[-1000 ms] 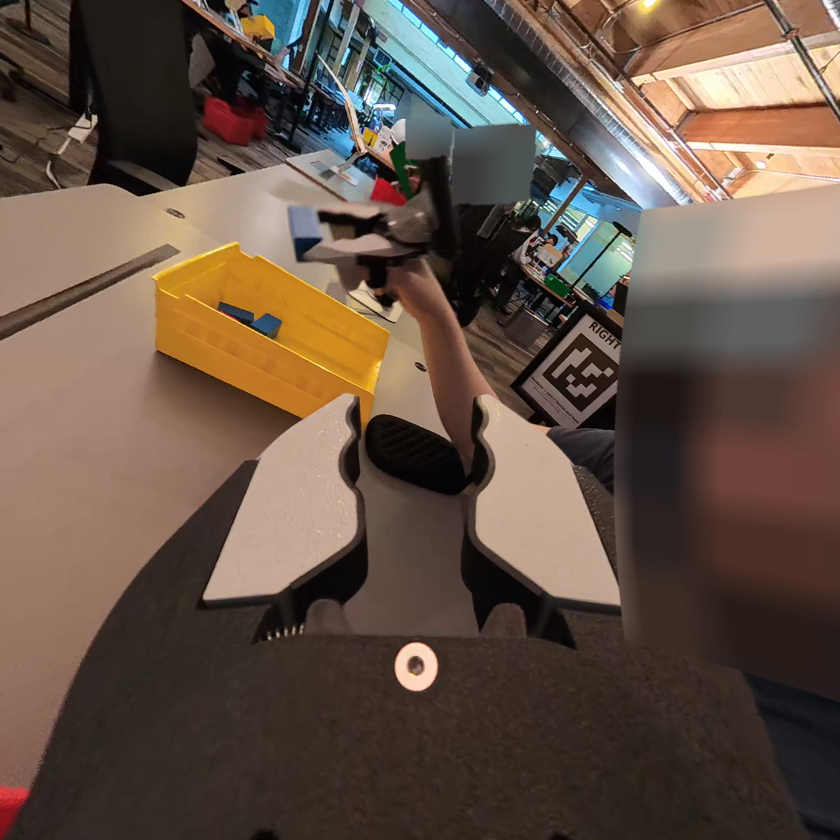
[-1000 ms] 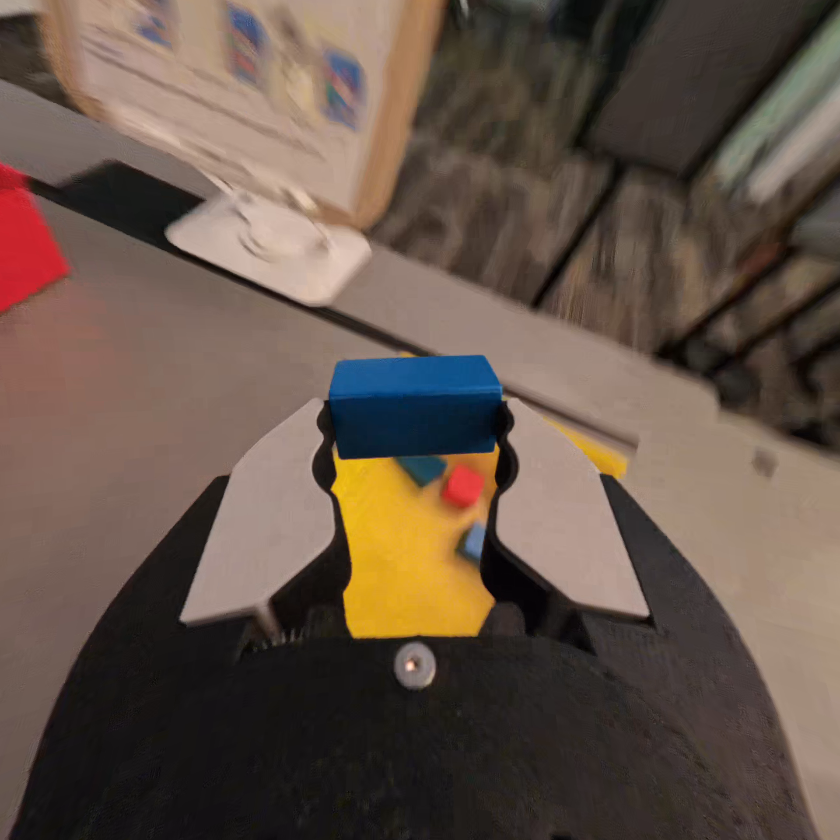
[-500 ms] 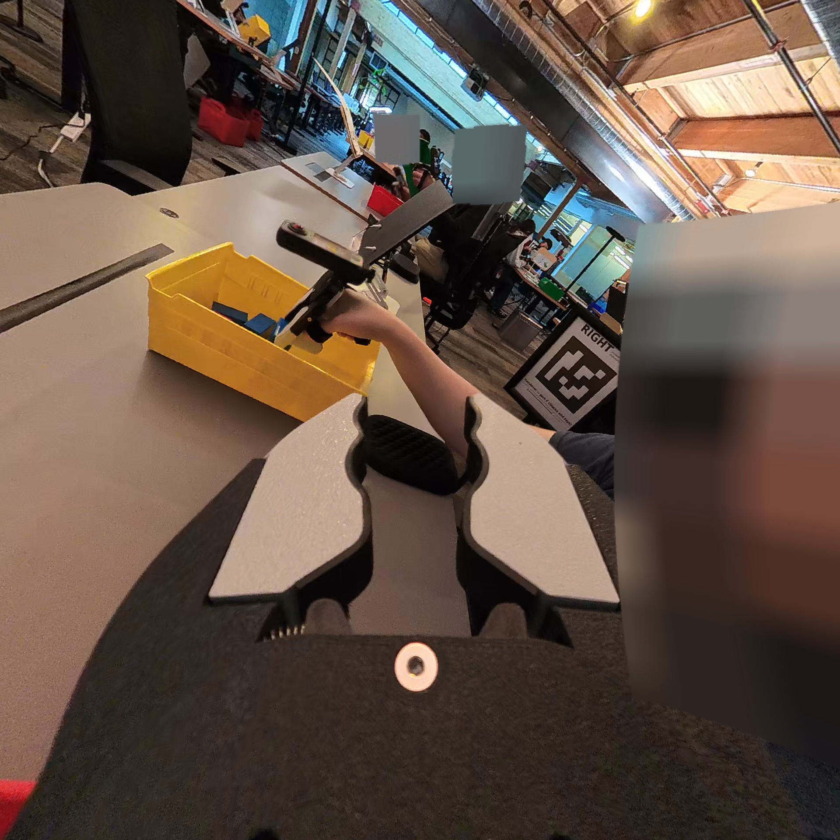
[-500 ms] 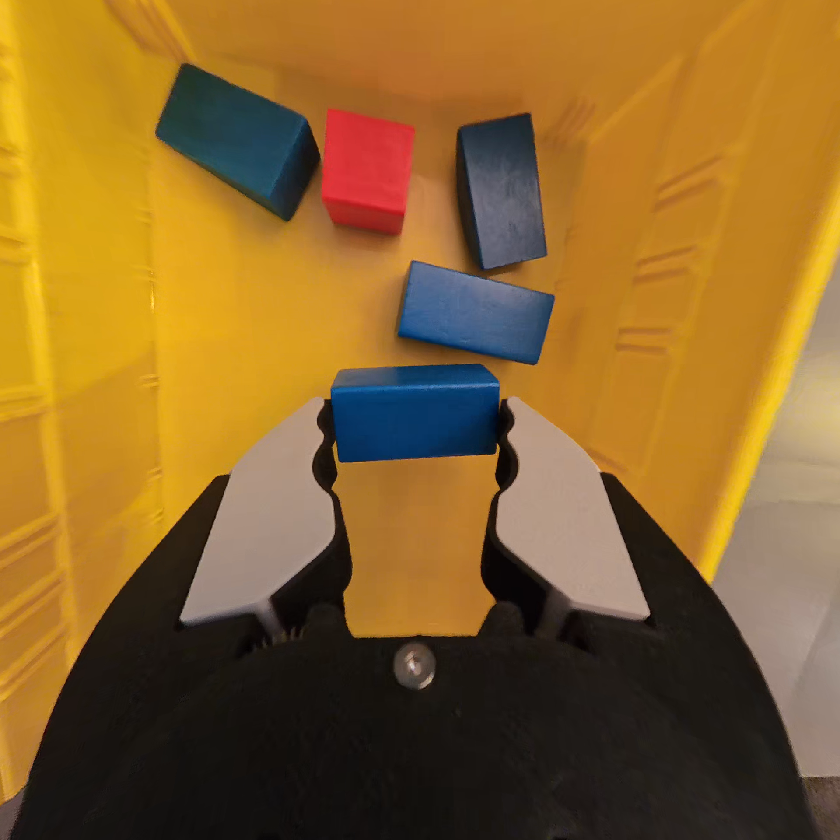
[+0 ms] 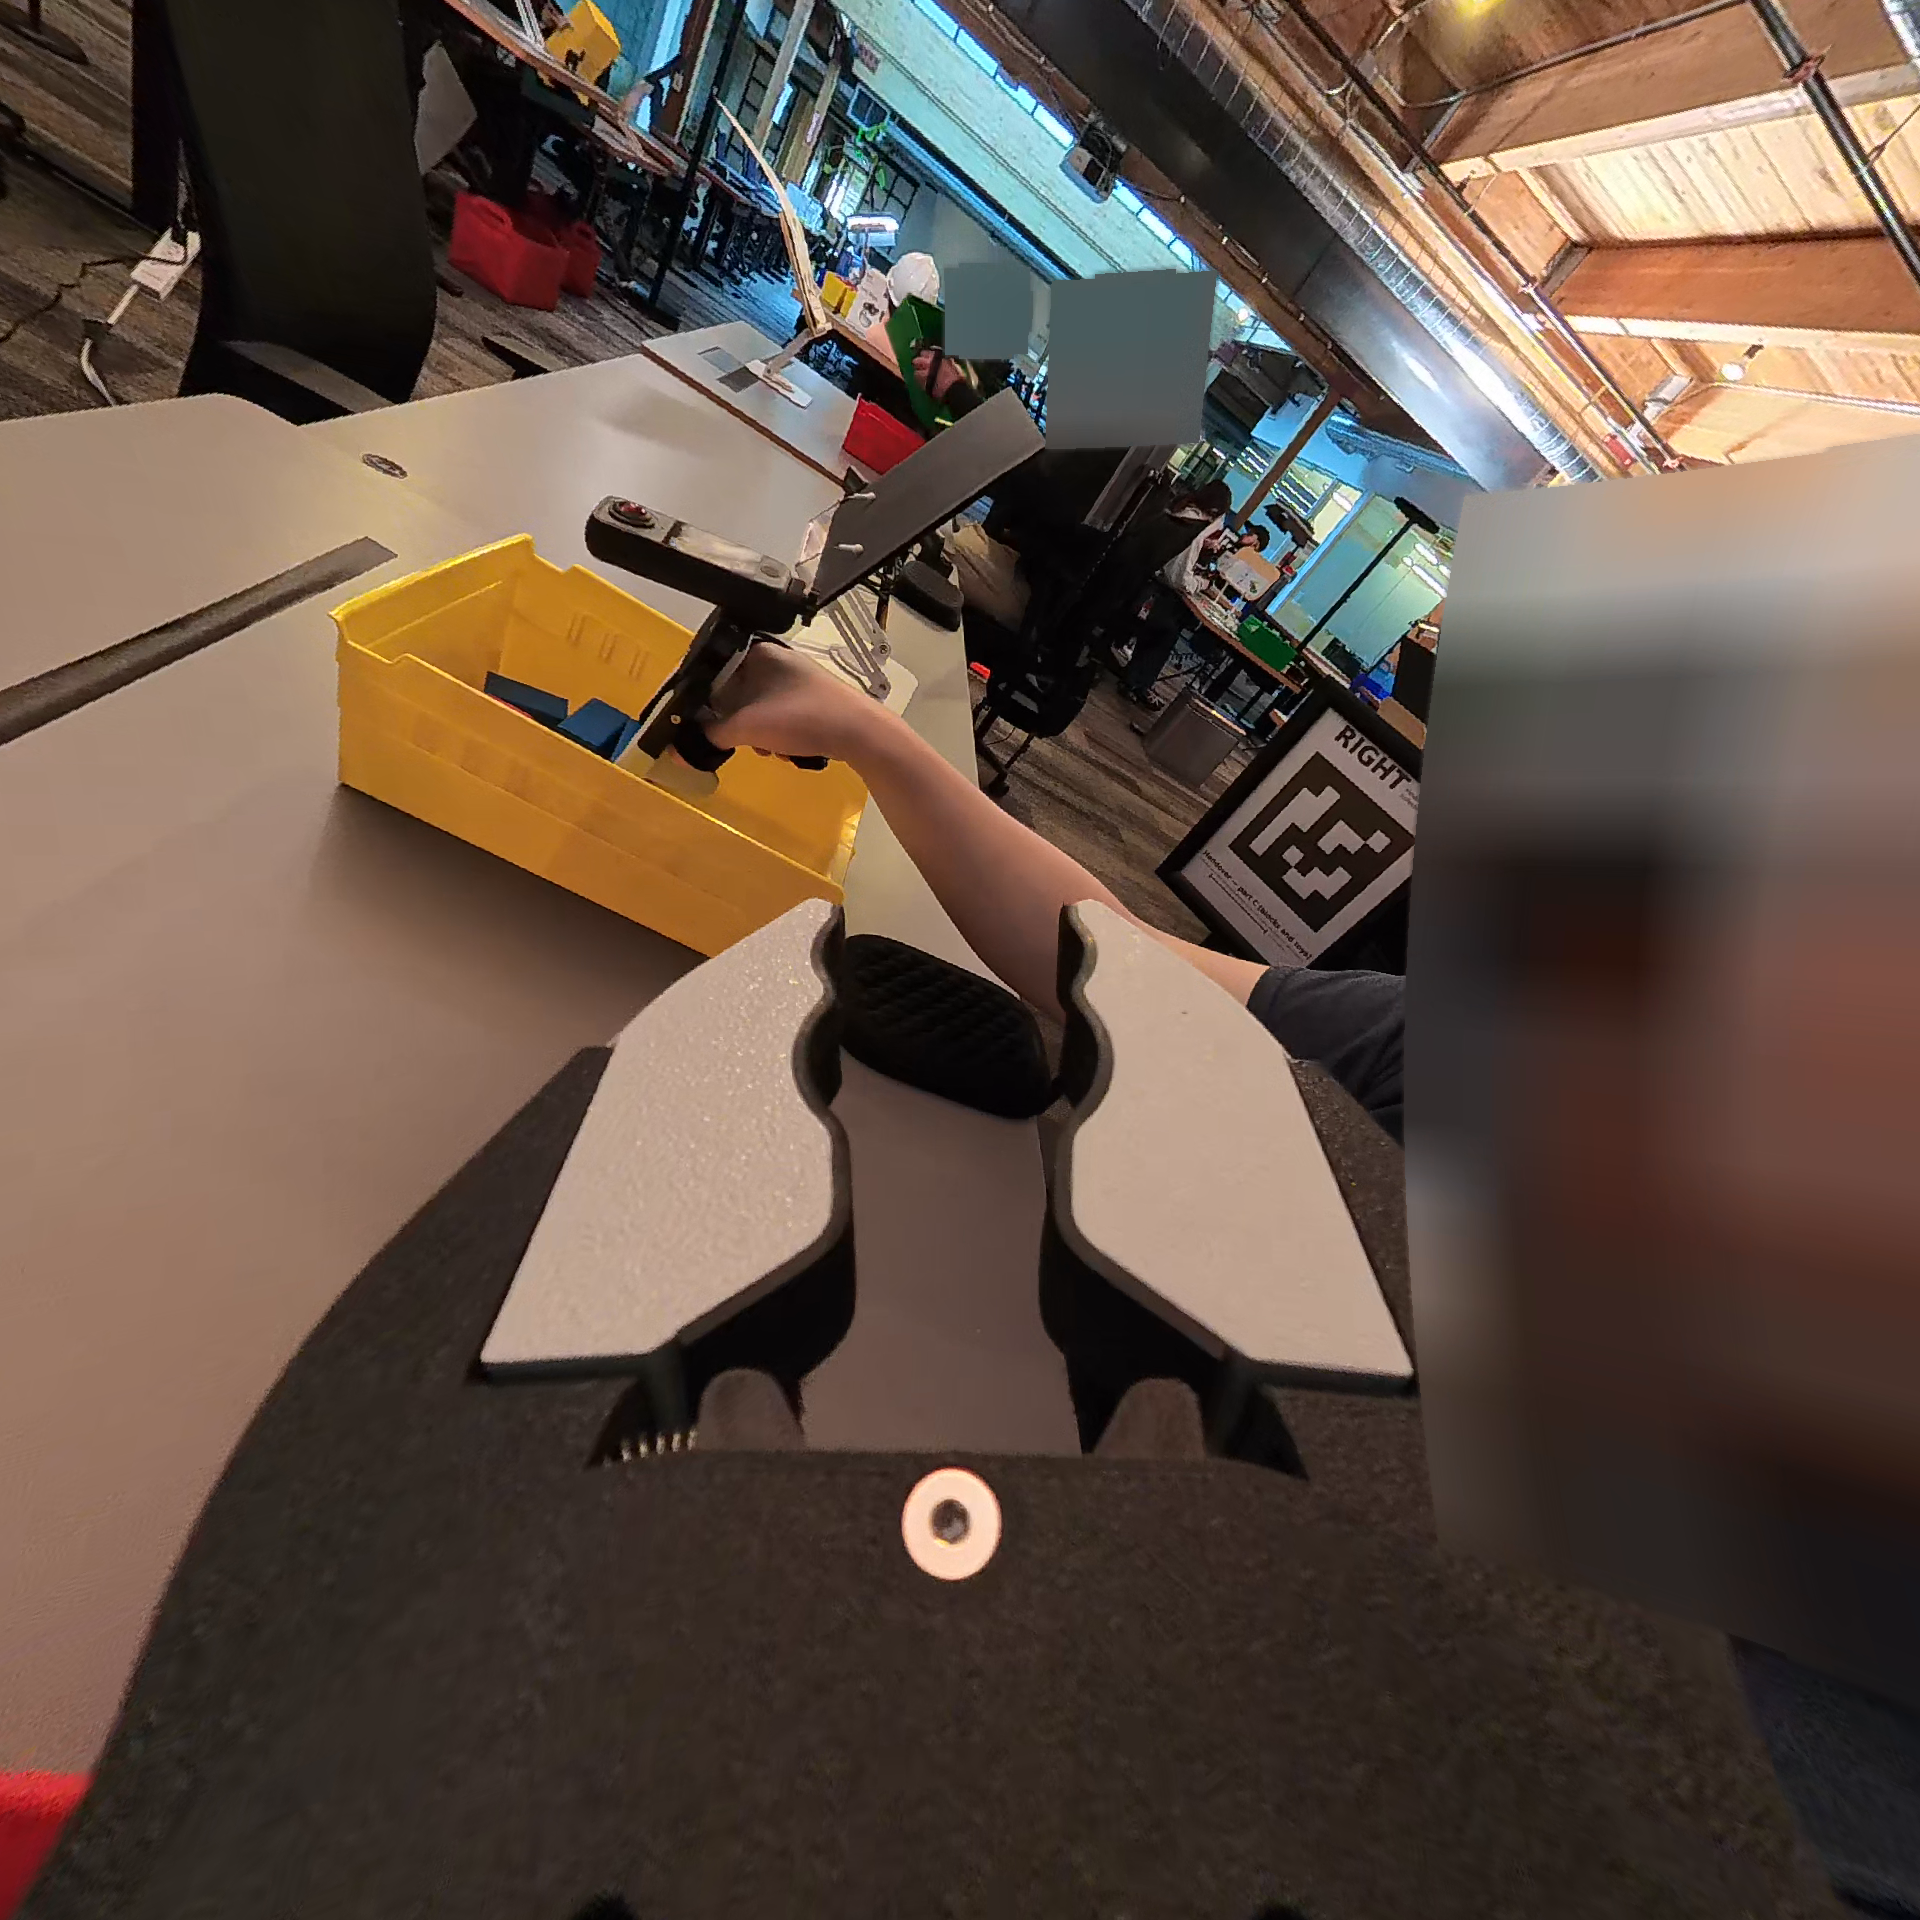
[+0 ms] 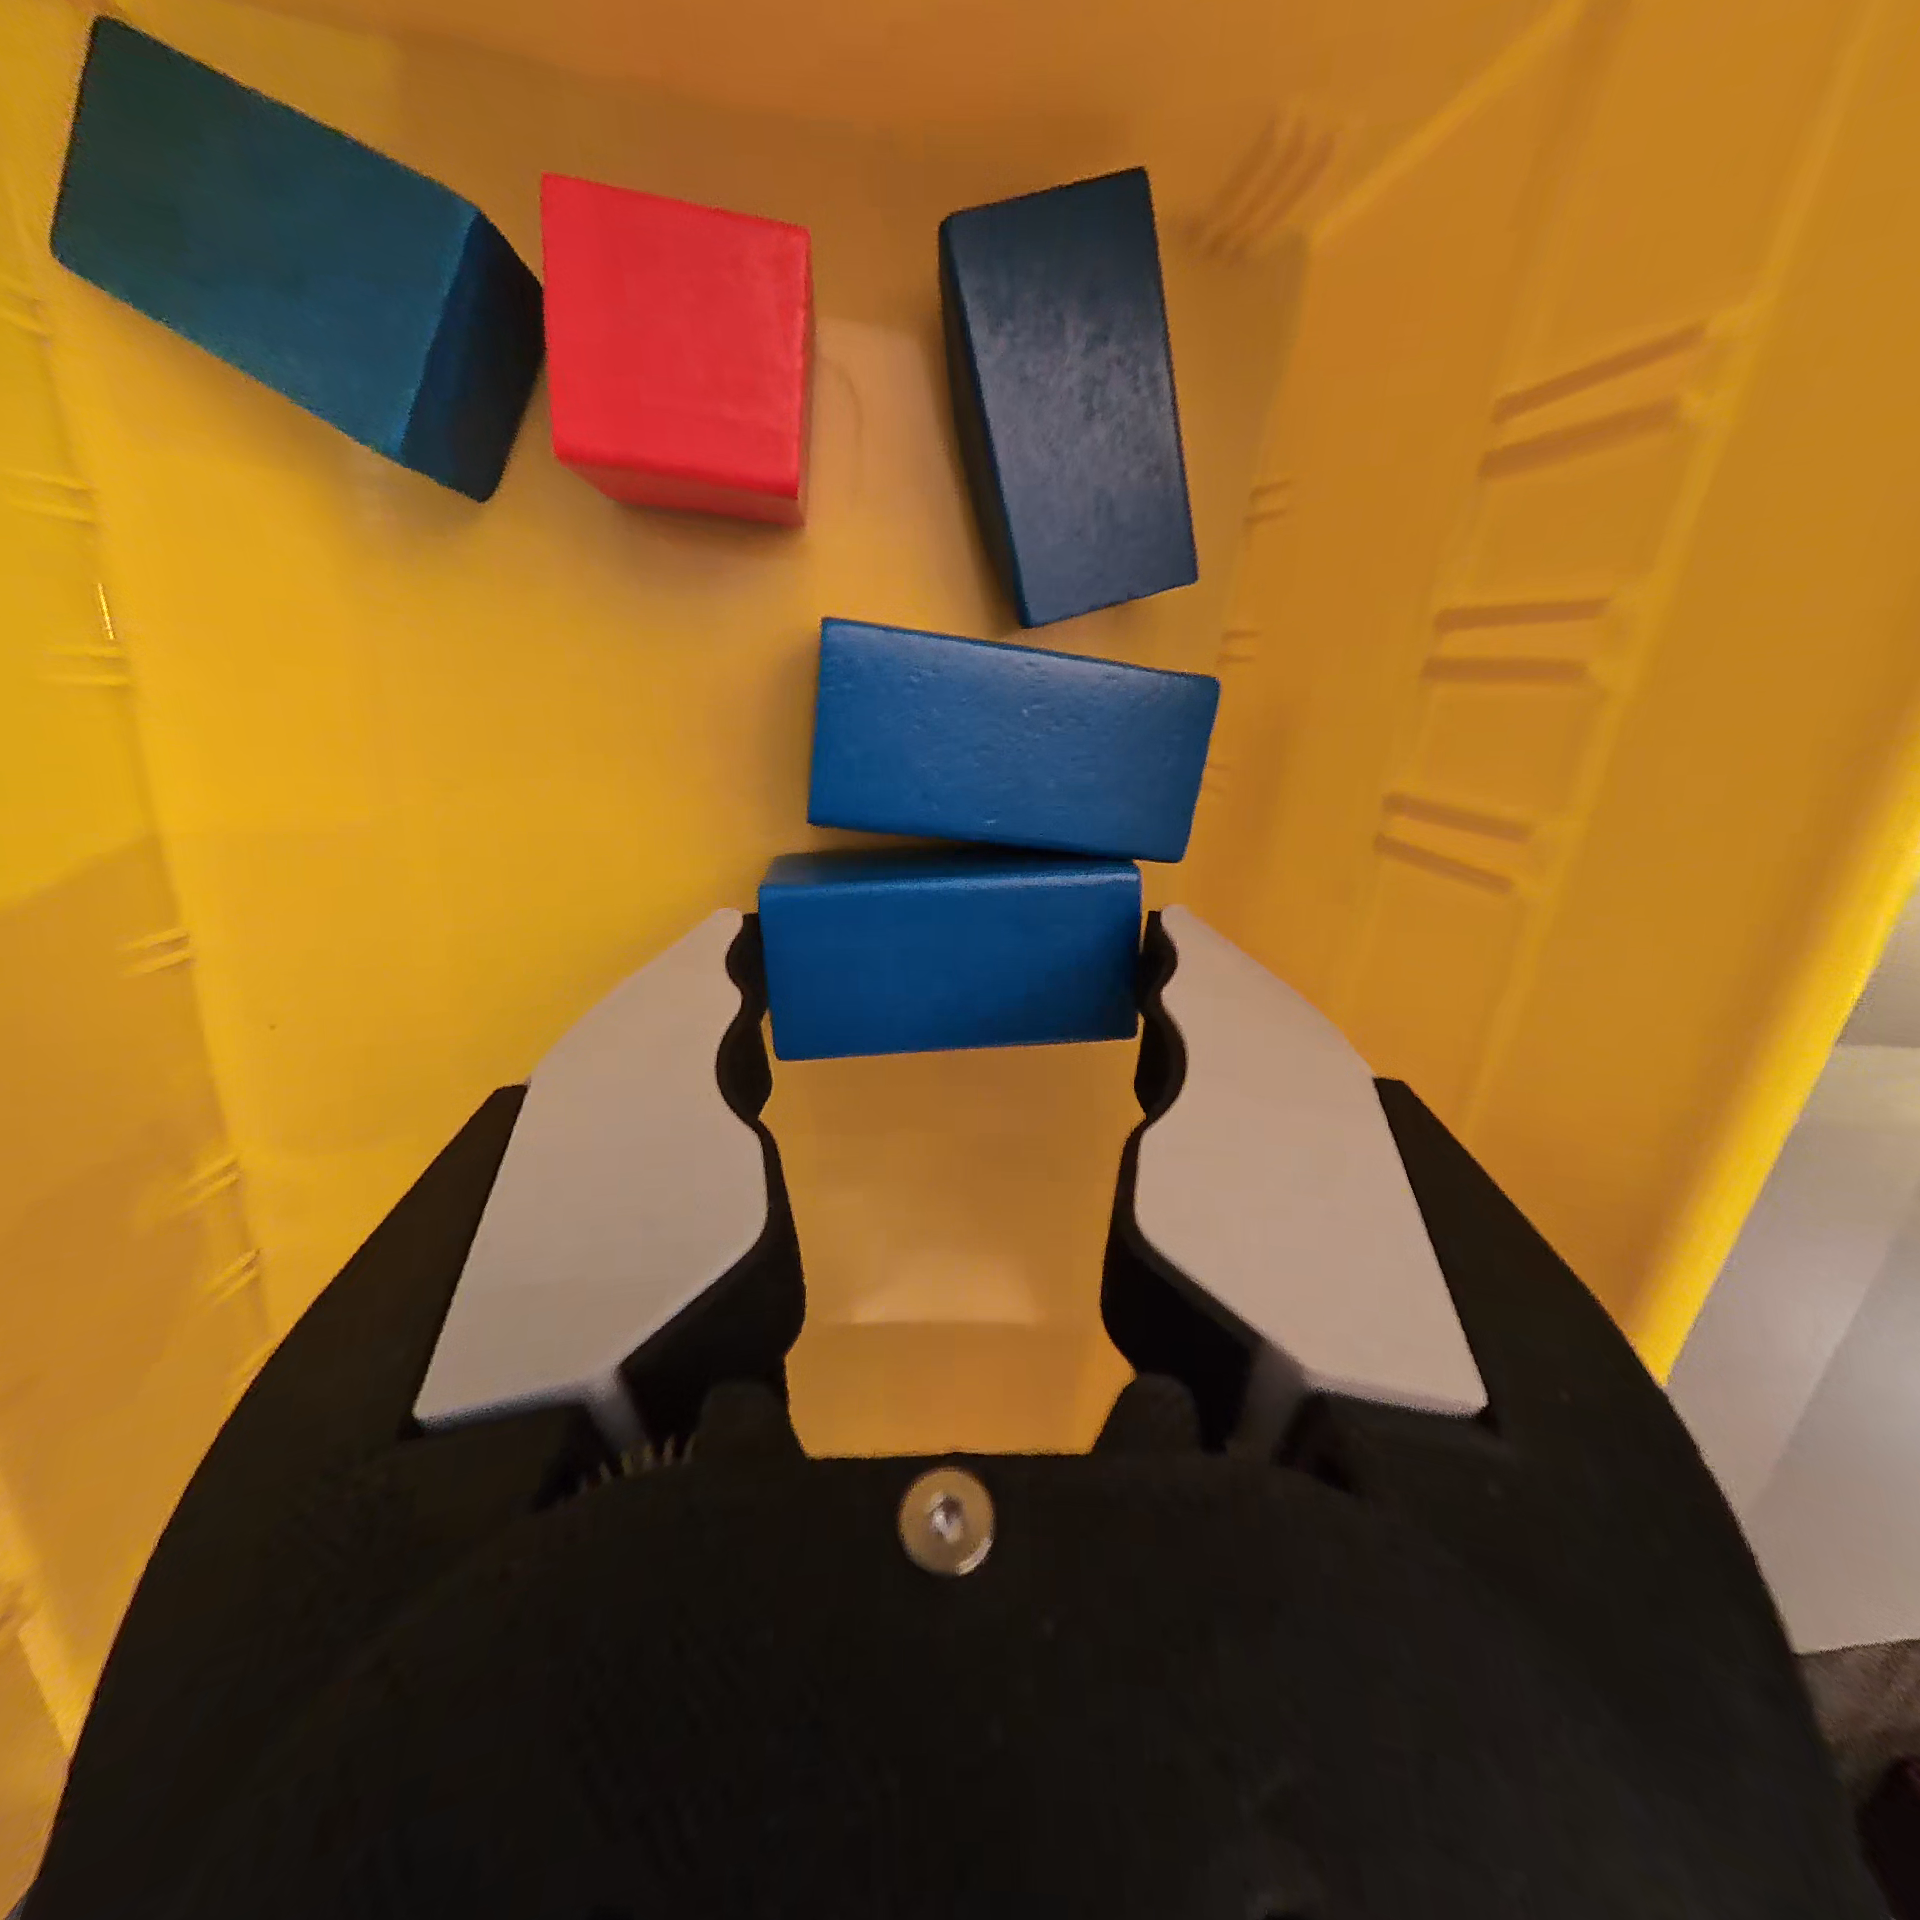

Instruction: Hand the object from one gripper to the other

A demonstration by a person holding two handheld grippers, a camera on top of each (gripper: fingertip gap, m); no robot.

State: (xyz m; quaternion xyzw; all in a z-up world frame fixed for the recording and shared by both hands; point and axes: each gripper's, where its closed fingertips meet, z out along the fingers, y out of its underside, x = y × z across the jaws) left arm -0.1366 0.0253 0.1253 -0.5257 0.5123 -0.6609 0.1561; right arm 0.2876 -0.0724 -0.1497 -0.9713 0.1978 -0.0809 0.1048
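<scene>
— so, left wrist view first: what's the left gripper (image 5: 945, 971) doing?
— it hangs over the grey table (image 5: 208, 987), jaws parted, with nothing between them. a black textured pad (image 5: 935, 1023) lies on the table just past the tips.
— and further off?
— a yellow bin (image 5: 582, 800) sits on the table, with blue blocks showing over its wall. a person's hand (image 5: 790, 707) holds the right gripper (image 5: 665, 764) tipped down into the bin; its tips are hidden behind the bin wall there. a framed board with a black and white square pattern (image 5: 1309, 831) stands beyond the table edge.
— right wrist view, then?
— the right gripper (image 6: 948, 951) points down inside the bin (image 6: 312, 831). its jaws are partly closed, pinching a blue block (image 6: 948, 951) by its two short ends, held crosswise.
— is it touching anything?
— its far edge meets a second blue block (image 6: 1008, 743) lying on the bin floor. farther in lie a dark navy block (image 6: 1070, 395), a red block (image 6: 681, 348) and a teal block (image 6: 281, 249); the teal and red ones sit just beside each other.
</scene>
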